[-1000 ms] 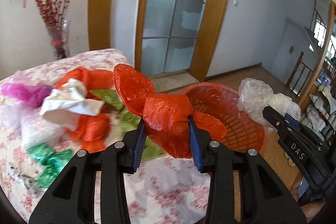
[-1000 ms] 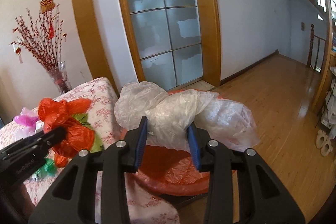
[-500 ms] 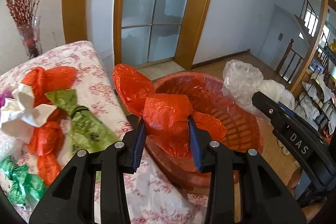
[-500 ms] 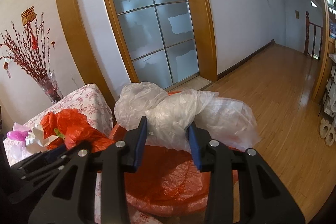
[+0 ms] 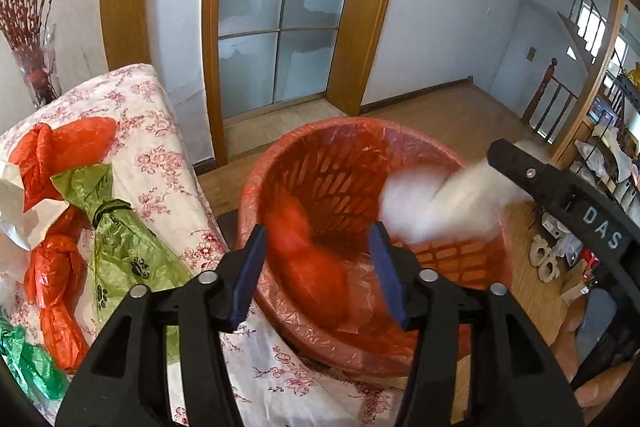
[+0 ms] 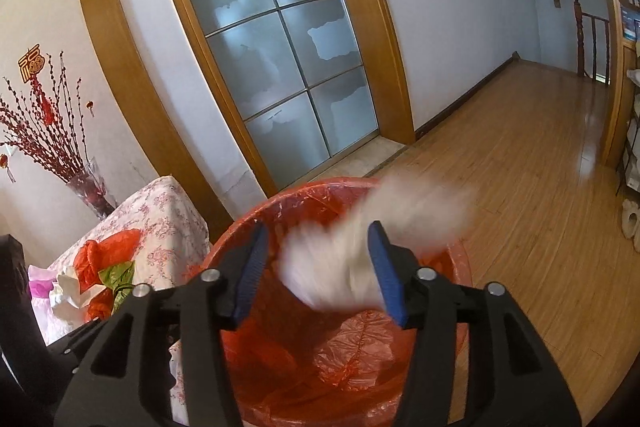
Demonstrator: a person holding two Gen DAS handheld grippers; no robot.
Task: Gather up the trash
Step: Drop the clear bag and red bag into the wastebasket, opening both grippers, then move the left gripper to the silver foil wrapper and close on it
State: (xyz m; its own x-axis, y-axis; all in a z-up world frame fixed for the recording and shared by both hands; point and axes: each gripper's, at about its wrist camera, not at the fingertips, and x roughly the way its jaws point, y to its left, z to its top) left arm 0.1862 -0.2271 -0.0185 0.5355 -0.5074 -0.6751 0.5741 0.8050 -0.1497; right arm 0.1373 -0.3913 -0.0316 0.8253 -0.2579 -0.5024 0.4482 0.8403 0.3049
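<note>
Both tools stood wide open over the red basket — left tool above a blurred orange bag, right tool beside a white bag, apparently both dropping in. Remaining bags lay lower left on the surface, nearer the left tool.

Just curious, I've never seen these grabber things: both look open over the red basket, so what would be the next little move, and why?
Probably swing the left gripper back to the table for the green bag. Both sets of jaws stand open, and the blurred orange bag and white bag are dropping into the basket.
</note>
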